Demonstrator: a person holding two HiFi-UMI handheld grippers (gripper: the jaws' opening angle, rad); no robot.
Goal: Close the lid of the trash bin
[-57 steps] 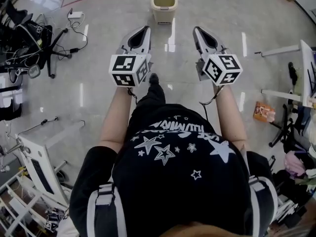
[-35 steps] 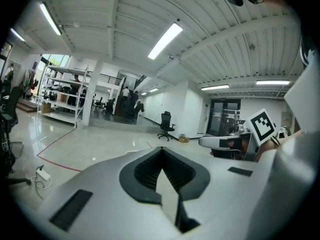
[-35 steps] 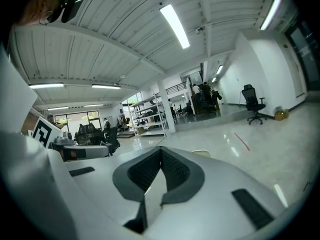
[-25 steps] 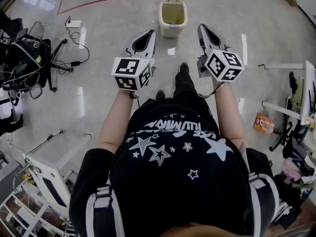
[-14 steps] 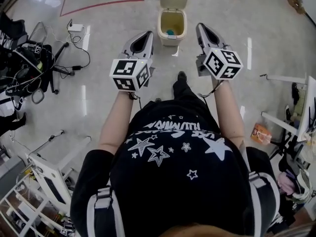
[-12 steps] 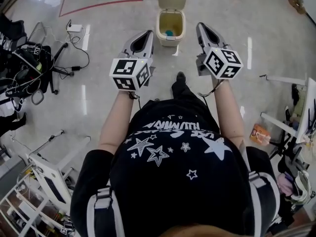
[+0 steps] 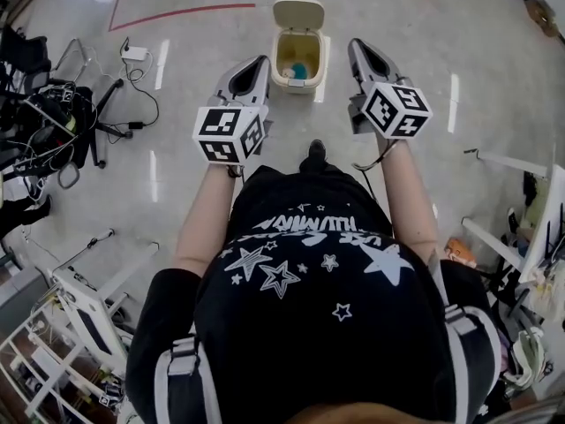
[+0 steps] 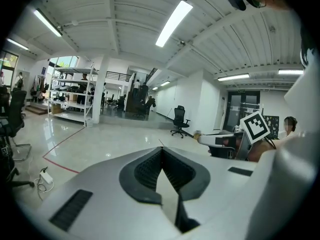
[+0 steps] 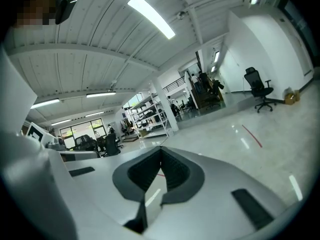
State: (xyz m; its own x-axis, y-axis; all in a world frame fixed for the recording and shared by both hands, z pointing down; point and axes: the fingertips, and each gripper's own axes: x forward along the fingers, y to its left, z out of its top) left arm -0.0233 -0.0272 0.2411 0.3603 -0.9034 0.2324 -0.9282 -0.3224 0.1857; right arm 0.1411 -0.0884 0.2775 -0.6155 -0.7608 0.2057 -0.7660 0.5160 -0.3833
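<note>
Seen from above, a glossy grey floor (image 7: 494, 34) is filling the frame. A person in a black tee w/ white stars (image 7: 309, 272) is standing on it, w/ one dark shoe (image 7: 314, 151) showing in front. A tangle of cables & stands (image 7: 53, 104) is lying at the far left. A white power strip (image 7: 134, 52) is sitting near it & a red floor line (image 7: 177, 11) is running behind.

The person is holding both arms fwd. The left gripper (image 7: 262, 61) is pointing ahead, w/ the left marker cube (image 7: 229, 132) sitting by the wrist. In the left gripper view its jaws are meeting at the tips w/ nothing btwn them. The right gripper (image 7: 355, 44) is pointing ahead too, w/ the right marker cube (image 7: 395, 109) by the wrist. In the right gripper view its jaws are likewise pressing together on nothing.

The trash bin (image 7: 296, 85), cream-coloured, is standing on the floor ahead of the person, btwn the two gripper tips & apart from both. Its lid (image 7: 298, 13) is tipping up & back at the far edge, leaving the bin open. A small blue item (image 7: 300, 70) is lying inside
</note>
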